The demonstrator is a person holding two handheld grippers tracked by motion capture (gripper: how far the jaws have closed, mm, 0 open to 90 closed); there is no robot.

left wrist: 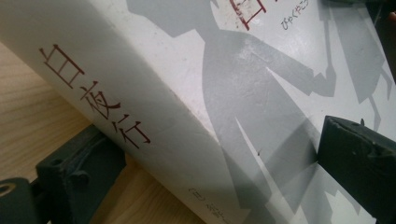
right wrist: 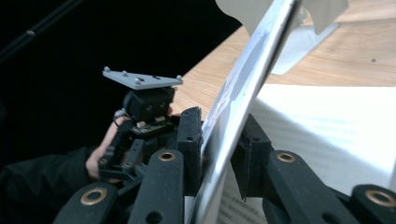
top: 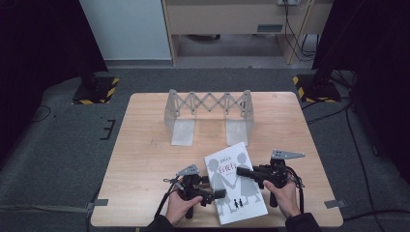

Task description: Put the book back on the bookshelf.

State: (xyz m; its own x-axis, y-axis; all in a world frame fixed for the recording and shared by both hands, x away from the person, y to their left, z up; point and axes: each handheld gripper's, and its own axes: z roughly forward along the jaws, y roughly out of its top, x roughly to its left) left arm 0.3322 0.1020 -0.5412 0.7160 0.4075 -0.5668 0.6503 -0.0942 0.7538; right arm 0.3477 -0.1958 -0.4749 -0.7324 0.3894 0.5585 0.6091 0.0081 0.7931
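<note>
A: What is nearest the person's edge of the table?

B: Two forearms in dark sleeves come in from below. The left hand (top: 180,207) is wrapped around the handle of the left gripper (top: 218,194), which points right, toward the book (top: 235,186). The right hand (top: 283,197) grasps the right gripper (top: 240,170), which points left, so the two tools face each other across the book.

A: Where is the book lying?

B: On the near right part of the wooden table (top: 145,159), white cover up, with grey figures and red lettering, slightly turned.

A: How do the left gripper's jaws stand?

B: In the left gripper view they are spread wide, one below the spine on the table side and one over the cover; the book (left wrist: 196,93) sits between them, and no clamping shows.

A: And the right?

B: In the right gripper view its jaws are pressed together on the front cover (right wrist: 243,98), which is raised steeply off the pages (right wrist: 327,126). The left gripper (right wrist: 140,100) and the fingers holding it show beyond.

A: Anything farther back?

B: A grey folding rack (top: 209,113) with a scissor lattice stands near the far edge, apart from the book.
</note>
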